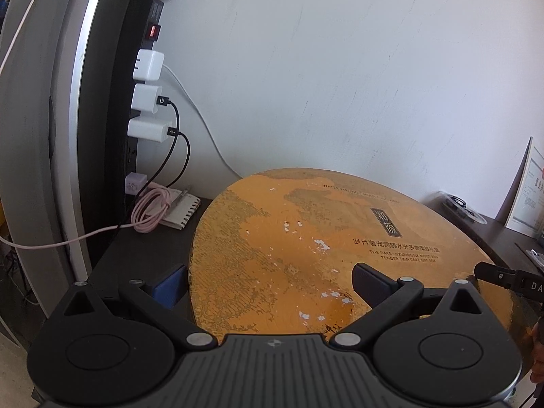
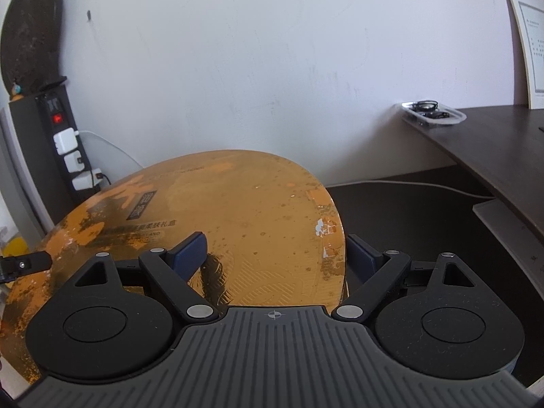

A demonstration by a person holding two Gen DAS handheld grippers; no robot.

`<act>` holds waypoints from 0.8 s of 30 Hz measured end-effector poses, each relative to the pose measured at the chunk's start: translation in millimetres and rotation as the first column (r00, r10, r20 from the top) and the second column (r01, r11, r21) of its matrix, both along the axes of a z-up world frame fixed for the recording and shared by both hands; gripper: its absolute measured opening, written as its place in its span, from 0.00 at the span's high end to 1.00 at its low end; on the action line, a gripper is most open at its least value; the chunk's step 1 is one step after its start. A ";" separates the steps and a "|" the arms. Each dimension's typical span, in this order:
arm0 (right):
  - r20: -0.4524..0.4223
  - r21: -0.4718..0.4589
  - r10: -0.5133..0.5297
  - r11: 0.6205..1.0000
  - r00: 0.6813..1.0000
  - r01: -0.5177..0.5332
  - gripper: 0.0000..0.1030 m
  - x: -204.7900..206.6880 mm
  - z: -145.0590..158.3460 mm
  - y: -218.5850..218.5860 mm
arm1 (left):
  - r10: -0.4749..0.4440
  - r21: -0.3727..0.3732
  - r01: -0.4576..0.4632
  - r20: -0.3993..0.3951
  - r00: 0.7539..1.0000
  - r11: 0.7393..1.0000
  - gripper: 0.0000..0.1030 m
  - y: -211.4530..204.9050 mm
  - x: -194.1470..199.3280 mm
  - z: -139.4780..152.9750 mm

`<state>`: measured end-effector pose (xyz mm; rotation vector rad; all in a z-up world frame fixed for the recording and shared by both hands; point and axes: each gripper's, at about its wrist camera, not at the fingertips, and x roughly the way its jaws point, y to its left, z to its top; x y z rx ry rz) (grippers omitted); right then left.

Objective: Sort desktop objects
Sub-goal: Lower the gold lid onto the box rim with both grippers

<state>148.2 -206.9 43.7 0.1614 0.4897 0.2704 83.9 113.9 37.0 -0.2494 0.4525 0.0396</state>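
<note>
**Both grippers straddle the edges of an orange gift box**

Left gripper (image 1: 268,285): jaws wide apart. Left finger (image 1: 168,285) sits off the box's left edge, right finger (image 1: 370,284) lies over the lid. Cannot tell if the pads press the box.

Right gripper (image 2: 275,255): jaws wide apart, left finger (image 2: 188,250) over the lid, right finger (image 2: 360,255) just outside the box's right edge. Contact unclear.

Worn orange gift box (image 1: 306,244) fills the space ahead of and between both sets of jaws, resting on the dark desk (image 2: 493,142).

Beyond the left jaws, far left: power strip (image 1: 141,78) with white chargers, coiled pink cable (image 1: 151,210) on a small notepad (image 1: 180,209). Beyond the right jaws, far right: clear tray (image 2: 431,115).
</note>
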 end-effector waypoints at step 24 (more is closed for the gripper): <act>-0.043 0.019 -0.001 1.000 0.999 0.002 0.14 14.1 -21.4 -1.9 | 0.014 0.014 -0.013 -0.052 0.999 1.000 0.03 -4.3 13.4 -11.1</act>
